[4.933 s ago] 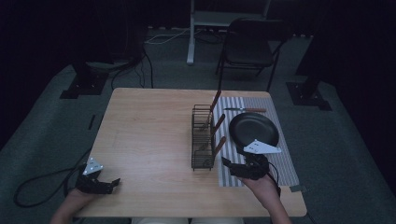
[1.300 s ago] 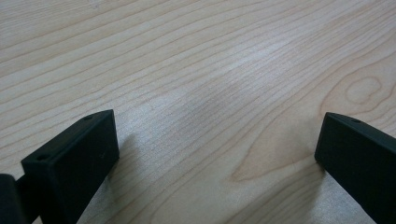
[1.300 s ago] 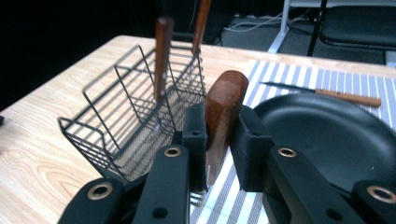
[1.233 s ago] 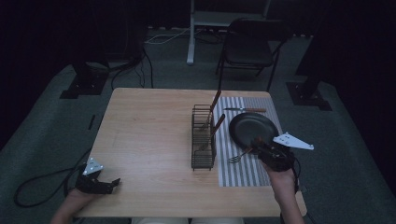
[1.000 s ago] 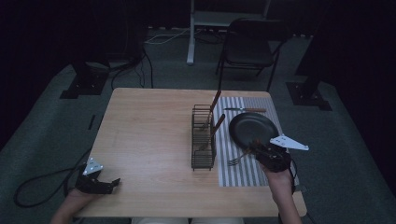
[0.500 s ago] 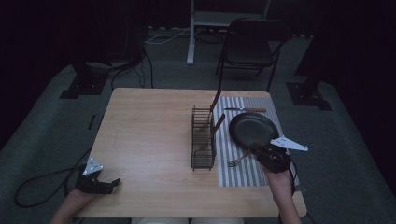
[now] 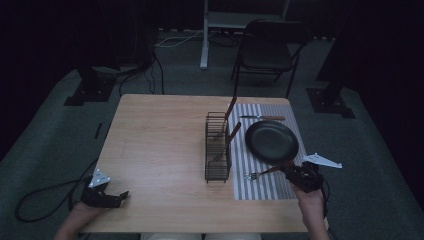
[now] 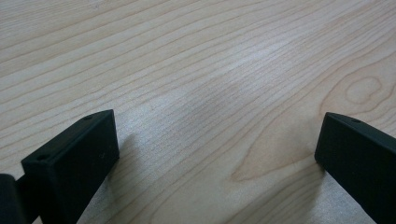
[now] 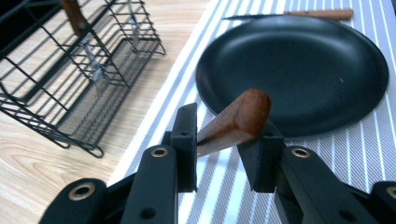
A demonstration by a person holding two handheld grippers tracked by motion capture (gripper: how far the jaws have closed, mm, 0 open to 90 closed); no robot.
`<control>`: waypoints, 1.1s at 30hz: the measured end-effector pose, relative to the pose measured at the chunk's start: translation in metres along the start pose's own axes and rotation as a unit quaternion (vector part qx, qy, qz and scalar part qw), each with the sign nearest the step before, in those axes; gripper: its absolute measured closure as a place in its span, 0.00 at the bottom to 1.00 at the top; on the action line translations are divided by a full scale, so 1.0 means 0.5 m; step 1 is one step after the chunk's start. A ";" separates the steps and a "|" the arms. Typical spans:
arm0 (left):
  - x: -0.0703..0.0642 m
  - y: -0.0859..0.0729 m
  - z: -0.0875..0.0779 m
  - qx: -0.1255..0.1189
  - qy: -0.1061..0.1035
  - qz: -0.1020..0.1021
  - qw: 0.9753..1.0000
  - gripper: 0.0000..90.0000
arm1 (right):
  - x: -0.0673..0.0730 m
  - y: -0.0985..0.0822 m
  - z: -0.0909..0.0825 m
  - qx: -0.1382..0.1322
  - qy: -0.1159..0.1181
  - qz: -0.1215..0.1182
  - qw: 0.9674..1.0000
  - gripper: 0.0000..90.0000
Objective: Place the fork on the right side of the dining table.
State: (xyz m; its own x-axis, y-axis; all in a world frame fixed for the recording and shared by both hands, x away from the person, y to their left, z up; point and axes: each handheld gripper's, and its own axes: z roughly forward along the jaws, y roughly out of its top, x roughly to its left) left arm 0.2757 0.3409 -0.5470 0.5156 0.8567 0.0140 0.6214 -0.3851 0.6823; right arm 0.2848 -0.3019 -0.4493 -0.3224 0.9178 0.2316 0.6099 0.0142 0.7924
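My right gripper (image 7: 289,172) is shut on the brown wooden handle of a fork (image 9: 236,120). The fork (image 7: 256,174) lies low over the striped placemat (image 7: 260,187), tines pointing left toward the wire rack (image 7: 218,150). Just beyond the handle sits a black plate (image 7: 271,141), seen close in the right gripper view as the plate (image 9: 299,65). A wooden-handled knife (image 7: 262,118) lies behind the plate. My left gripper (image 7: 120,196) rests at the table's near left corner, and its jaws (image 8: 215,149) stand wide open over bare wood.
The wire rack (image 9: 70,70) holds two wooden-handled utensils standing at a slant. The wooden table (image 7: 160,140) is bare on its left half. A chair (image 7: 267,47) and stand legs are beyond the far edge. A cable (image 7: 45,192) trails off the left gripper.
The right gripper has moved right, from near the rack's front to the mat's right edge below the plate, holding the fork. Over the last second it barely shifted. The left gripper stayed put.
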 end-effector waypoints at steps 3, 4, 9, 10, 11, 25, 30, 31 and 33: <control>0.000 0.000 0.000 0.000 0.000 0.000 1.000 0.00 | -0.017 -0.010 0.001 0.010 -0.003 0.011 1.000 0.73; 0.000 0.000 0.000 0.000 0.000 0.000 1.000 0.00 | -0.021 -0.013 0.001 0.013 -0.003 0.016 1.000 0.73; 0.000 0.000 0.000 0.000 0.000 0.000 1.000 0.00 | -0.038 -0.023 0.002 0.023 -0.007 0.026 0.999 0.70; 0.000 0.000 0.000 0.000 0.000 0.000 1.000 0.00 | -0.041 -0.024 0.002 0.025 -0.006 0.027 0.999 0.70; 0.000 0.000 0.000 0.000 0.000 0.000 1.000 0.00 | -0.043 -0.026 0.002 0.027 -0.006 0.029 0.999 0.69; 0.000 0.000 0.000 0.000 0.000 0.000 1.000 0.00 | -0.092 -0.043 0.011 0.043 -0.004 0.066 0.997 0.63; 0.000 0.000 0.000 0.000 0.000 0.000 1.000 0.00 | -0.108 -0.049 0.019 0.052 -0.005 0.076 0.996 0.60; 0.000 0.000 0.000 0.000 0.000 0.000 1.000 0.00 | -0.111 -0.050 0.020 0.054 -0.005 0.078 0.995 0.60; -0.001 0.000 0.000 0.000 0.001 -0.001 1.000 0.00 | -0.118 -0.052 0.024 0.057 -0.009 0.079 0.995 0.60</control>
State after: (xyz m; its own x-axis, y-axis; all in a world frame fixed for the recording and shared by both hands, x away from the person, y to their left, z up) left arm 0.2754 0.3407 -0.5470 0.5122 0.8588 0.0140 0.6227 -0.3826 0.6825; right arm 0.2968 -0.3517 -0.4902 -0.2037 0.9187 0.3384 0.7305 -0.0875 0.6773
